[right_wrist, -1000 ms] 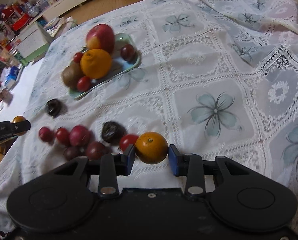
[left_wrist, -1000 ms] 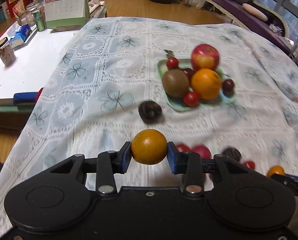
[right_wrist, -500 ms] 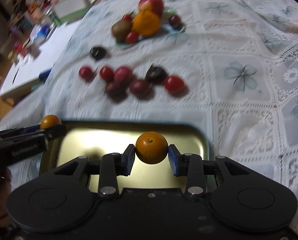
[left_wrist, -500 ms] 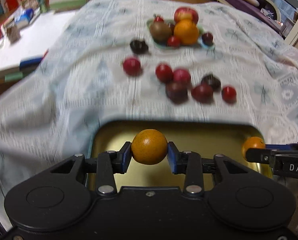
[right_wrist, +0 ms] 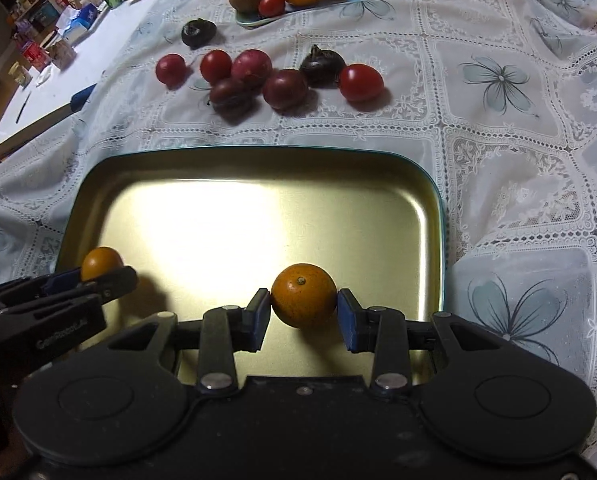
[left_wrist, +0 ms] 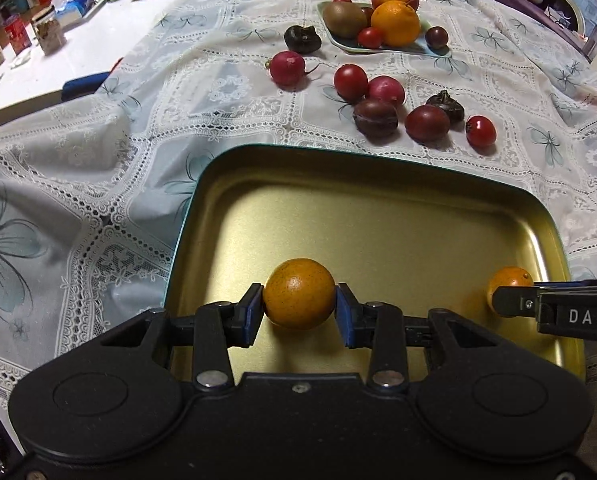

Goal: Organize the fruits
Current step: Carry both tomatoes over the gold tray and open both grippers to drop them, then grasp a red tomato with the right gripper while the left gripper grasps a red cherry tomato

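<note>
Lace-covered worktop (left_wrist: 226, 92) is carrying everything shown. Nearest, the left gripper (left_wrist: 299, 312) is pinching a small orange (left_wrist: 299, 299) over the near left part of the gold tray (left_wrist: 378, 216); the right gripper (right_wrist: 303, 314) is pinching a second small orange (right_wrist: 303, 295) over the tray's near right part. A second ago both grippers were carrying these fruits above the cloth; now both are hanging low over the tray, so release is probably the next step. Beyond the tray's far rim, loose red and dark fruits (left_wrist: 382, 114) are lying clustered on the cloth, still awaiting sorting. Farthest, a green plate (left_wrist: 414, 46) is holding an apple, a large orange and a kiwi.
</note>
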The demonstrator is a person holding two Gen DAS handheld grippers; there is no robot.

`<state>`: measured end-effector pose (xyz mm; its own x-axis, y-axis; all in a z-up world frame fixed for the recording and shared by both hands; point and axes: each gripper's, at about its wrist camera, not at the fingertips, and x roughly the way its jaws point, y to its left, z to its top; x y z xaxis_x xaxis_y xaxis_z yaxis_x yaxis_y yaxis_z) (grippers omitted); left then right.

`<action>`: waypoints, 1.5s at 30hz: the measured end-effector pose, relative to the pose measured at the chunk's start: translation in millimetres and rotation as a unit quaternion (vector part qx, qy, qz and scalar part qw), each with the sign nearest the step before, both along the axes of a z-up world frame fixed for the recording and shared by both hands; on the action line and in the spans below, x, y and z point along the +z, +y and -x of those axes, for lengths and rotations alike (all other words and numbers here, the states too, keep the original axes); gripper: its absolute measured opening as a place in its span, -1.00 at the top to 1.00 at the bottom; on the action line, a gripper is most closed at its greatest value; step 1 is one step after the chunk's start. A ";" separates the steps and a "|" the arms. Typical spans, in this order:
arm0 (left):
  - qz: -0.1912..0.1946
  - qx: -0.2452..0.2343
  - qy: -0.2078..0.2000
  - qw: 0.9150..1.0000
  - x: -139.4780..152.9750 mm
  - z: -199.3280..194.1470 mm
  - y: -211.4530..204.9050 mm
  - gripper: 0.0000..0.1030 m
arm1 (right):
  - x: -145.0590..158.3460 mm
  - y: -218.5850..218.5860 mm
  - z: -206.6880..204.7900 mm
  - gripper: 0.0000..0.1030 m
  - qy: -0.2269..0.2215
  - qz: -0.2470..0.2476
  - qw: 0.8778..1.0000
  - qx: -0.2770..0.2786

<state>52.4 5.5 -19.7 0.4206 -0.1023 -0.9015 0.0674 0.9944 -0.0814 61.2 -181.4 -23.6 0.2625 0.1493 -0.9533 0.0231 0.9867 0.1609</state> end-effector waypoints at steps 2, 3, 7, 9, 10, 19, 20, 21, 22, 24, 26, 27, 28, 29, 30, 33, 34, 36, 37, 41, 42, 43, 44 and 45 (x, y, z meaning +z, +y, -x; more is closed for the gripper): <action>-0.006 -0.001 -0.003 1.000 -0.5 0.8 -1.1 0.10 | -1.1 1.2 0.4 0.27 -0.005 0.009 1.000 0.002; -0.008 -0.002 -0.004 1.000 -1.0 1.0 -1.5 0.10 | -1.0 2.1 0.7 0.27 -0.007 0.013 1.000 0.004; -0.007 -0.005 -0.002 1.000 -2.1 1.5 -1.0 0.10 | -0.7 4.3 1.4 0.27 -0.010 0.016 1.000 0.009; -0.005 -0.005 -0.008 1.000 -0.5 2.8 -0.5 0.10 | -0.1 4.8 1.4 0.26 -0.009 0.015 1.000 0.010; -0.005 -0.006 -0.011 1.000 0.8 3.6 -0.4 0.10 | 0.3 5.0 1.3 0.26 -0.010 0.015 1.000 0.011; -0.006 -0.006 -0.019 1.000 4.5 4.7 -1.1 0.10 | 10.3 8.6 5.6 0.26 -0.037 0.016 0.999 0.021; -0.005 -0.006 -0.018 1.000 4.3 4.5 -1.4 0.10 | 12.8 8.7 6.4 0.26 -0.044 0.017 0.999 0.022; -0.005 -0.006 -0.017 1.000 4.2 4.3 -1.6 0.10 | 14.9 8.7 7.2 0.26 -0.050 0.019 0.998 0.022; -0.006 -0.006 -0.017 1.000 4.1 4.4 -2.0 0.10 | 16.8 9.0 8.1 0.26 -0.055 0.021 0.998 0.022; -0.006 -0.007 -0.017 1.000 3.9 4.6 -2.1 0.10 | 18.8 9.3 8.6 0.26 -0.058 0.023 0.998 0.023; -0.006 -0.006 -0.016 1.000 3.9 4.8 -2.0 0.10 | 19.2 8.8 8.7 0.26 -0.055 0.019 0.998 0.022; -0.005 -0.006 -0.015 1.000 3.9 5.0 -1.7 0.10 | 18.6 8.2 8.6 0.26 -0.053 0.016 0.998 0.021; -0.005 -0.005 -0.015 1.000 3.9 5.4 -1.4 0.10 | 18.4 7.6 8.3 0.26 -0.051 0.016 0.998 0.021; -0.004 -0.005 -0.015 1.000 3.9 5.6 -1.0 0.10 | 18.0 7.2 7.9 0.26 -0.051 0.016 0.998 0.020; -0.003 -0.004 -0.014 1.000 3.7 5.4 -0.7 0.10 | 18.0 7.1 7.9 0.26 -0.051 0.016 0.998 0.019; -0.001 -0.004 -0.011 1.000 3.1 4.2 -0.2 0.10 | 17.9 7.4 7.5 0.26 -0.052 0.016 0.998 0.019; 0.001 -0.005 -0.009 1.000 2.9 3.4 -0.2 0.09 | 17.4 7.4 7.1 0.26 -0.050 0.016 0.998 0.019; 0.003 -0.005 -0.006 1.000 2.7 2.3 -0.2 0.10 | 15.8 7.3 6.0 0.26 -0.046 0.014 0.999 0.017; 0.003 -0.005 -0.006 1.000 2.7 1.7 -0.1 0.10 | 15.0 7.2 5.7 0.26 -0.043 0.014 0.999 0.017; 0.003 -0.006 -0.005 1.000 3.0 0.0 0.6 0.10 | 12.6 6.0 3.7 0.26 -0.034 0.008 0.999 0.012; 0.004 -0.005 -0.005 1.000 3.4 -0.5 1.1 0.10 | 12.4 5.8 3.2 0.26 -0.032 0.007 0.999 0.011; 0.004 -0.005 -0.005 1.000 3.8 -0.8 1.7 0.10 | 12.6 5.3 2.9 0.26 -0.031 0.006 0.999 0.010; 0.004 -0.004 -0.005 1.000 4.1 -1.5 2.3 0.10 | 13.1 4.8 2.7 0.26 -0.031 0.006 0.999 0.010; 0.005 -0.004 -0.004 1.000 4.4 -2.3 2.7 0.10 | 13.9 4.1 2.2 0.26 -0.032 0.006 0.999 0.009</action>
